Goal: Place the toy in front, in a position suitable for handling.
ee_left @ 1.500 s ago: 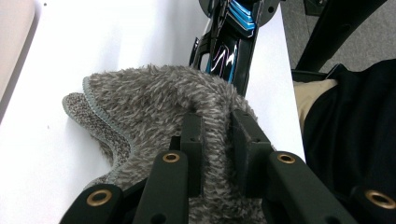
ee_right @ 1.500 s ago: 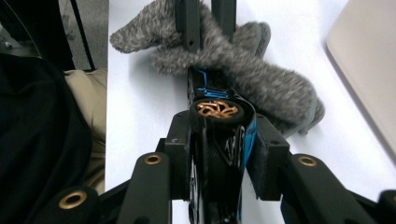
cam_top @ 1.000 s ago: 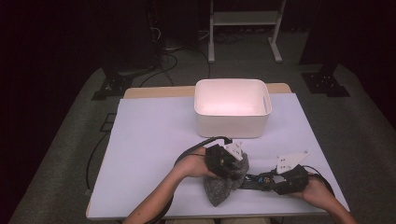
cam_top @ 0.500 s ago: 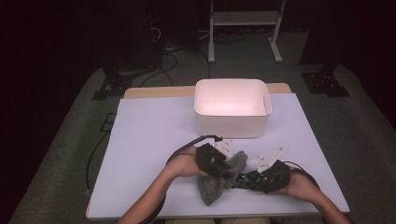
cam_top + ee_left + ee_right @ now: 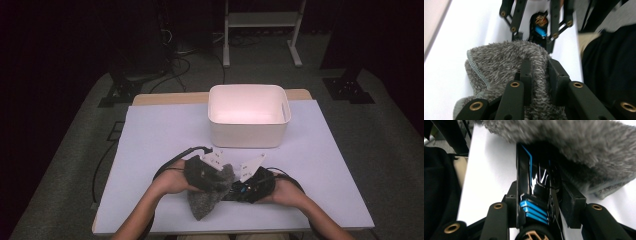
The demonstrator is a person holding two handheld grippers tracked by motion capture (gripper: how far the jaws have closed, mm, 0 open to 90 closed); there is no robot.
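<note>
Tools (image 5: 212,181) w/ grey cloth (image 5: 207,197) moved closer together; right just opened wider.

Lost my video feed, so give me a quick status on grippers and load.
Left gripper shut on grey cloth. Right gripper clamps a black and blue tool. White bin ahead, path clear.

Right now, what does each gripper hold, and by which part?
Left gripper pinches a fold of the grey cloth. Right gripper grips a black and blue object by its sides, under the cloth.
</note>
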